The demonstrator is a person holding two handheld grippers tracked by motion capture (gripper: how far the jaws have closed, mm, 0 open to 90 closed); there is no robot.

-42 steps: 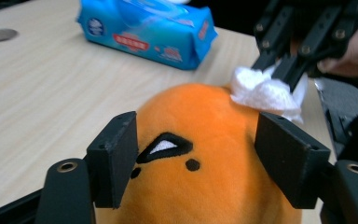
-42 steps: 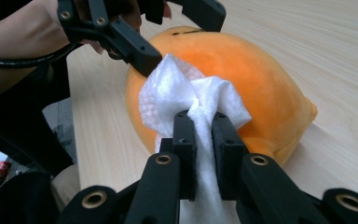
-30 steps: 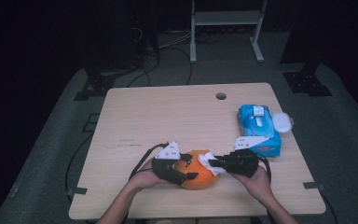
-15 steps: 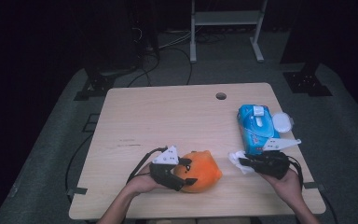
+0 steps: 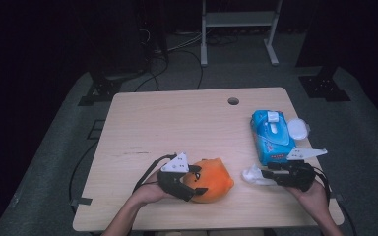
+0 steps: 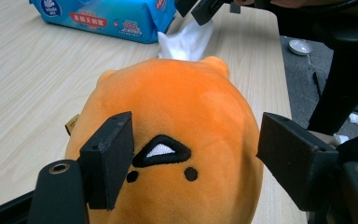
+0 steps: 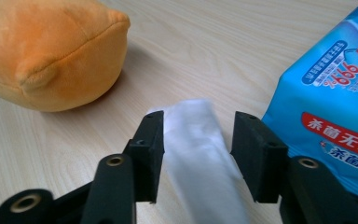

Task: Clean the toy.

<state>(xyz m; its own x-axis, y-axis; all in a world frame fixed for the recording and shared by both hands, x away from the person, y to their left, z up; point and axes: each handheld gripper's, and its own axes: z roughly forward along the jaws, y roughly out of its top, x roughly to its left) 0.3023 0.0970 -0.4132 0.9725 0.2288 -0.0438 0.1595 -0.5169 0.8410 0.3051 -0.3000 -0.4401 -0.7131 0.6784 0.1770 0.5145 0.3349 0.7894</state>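
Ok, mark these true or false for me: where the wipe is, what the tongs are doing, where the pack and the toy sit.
1. The wipe lies on the table between the right tongs' jaws. True; those jaws have just been opening and do not press it.
2. The left tongs hold the wipe. False: their jaws stand either side of the orange plush toy.
3. The blue wipes pack lies at the table's right side. True.
4. The toy sits on top of the pack. False: it rests on the table, apart from the pack.
5. The wipe is still inside the pack. False: it is out, on the wood beside it.
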